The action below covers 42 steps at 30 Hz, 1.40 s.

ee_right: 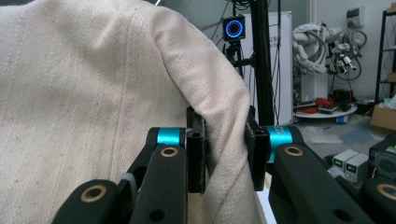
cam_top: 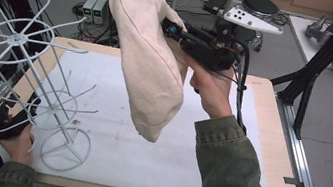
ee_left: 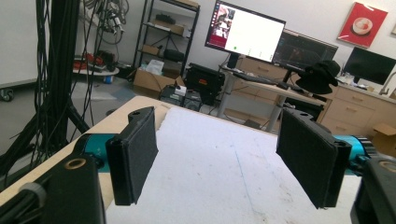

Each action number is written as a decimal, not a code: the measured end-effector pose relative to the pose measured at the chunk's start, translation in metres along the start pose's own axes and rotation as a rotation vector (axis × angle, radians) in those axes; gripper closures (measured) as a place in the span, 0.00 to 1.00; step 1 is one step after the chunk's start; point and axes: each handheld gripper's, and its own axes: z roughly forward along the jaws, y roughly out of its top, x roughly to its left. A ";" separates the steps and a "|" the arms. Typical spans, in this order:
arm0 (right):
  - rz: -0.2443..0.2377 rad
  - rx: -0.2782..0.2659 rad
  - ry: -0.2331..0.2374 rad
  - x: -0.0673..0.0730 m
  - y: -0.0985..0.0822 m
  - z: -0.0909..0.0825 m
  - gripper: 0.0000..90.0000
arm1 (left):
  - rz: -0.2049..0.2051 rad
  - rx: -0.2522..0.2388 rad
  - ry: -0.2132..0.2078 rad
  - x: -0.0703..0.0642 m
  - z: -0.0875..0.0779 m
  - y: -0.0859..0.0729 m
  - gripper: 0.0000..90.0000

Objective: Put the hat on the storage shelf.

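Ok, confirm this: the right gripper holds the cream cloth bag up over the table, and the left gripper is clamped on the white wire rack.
Not quite. The left gripper is open with nothing between its jaws, as the left gripper view shows. The right gripper does hold the cream cloth bag over the table.

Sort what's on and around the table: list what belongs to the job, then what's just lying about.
In the job:
cream cloth hat
right gripper, clamped on the hat
white wire rack
left gripper, open, beside the rack

Lying about:
two small grey boxes on the floor
black disc
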 end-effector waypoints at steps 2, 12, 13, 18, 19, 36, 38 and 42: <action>-0.008 0.000 0.011 0.004 0.005 0.004 0.84 | -0.006 0.003 0.000 0.000 0.000 0.000 0.32; -0.044 0.008 0.084 0.032 0.015 0.041 0.83 | -0.009 0.001 0.004 0.001 0.000 0.000 0.32; -0.049 0.015 0.090 0.035 0.014 0.045 0.83 | -0.010 0.001 0.003 0.001 0.001 -0.001 0.32; -0.067 0.049 0.108 0.046 0.014 0.065 0.83 | -0.013 0.002 0.004 0.002 0.001 -0.001 0.32; -0.073 0.050 0.112 0.047 0.013 0.069 0.83 | -0.013 0.003 0.004 0.002 0.001 -0.001 0.32; -0.150 0.095 0.147 0.067 0.004 0.100 0.72 | -0.019 0.004 0.008 0.003 0.000 -0.001 0.32; -0.172 0.106 0.135 0.067 0.003 0.100 0.69 | -0.020 0.004 0.007 0.003 0.000 0.000 0.32; -0.186 0.123 0.143 0.067 -0.001 0.099 0.62 | -0.015 0.006 0.005 0.003 -0.001 0.000 0.32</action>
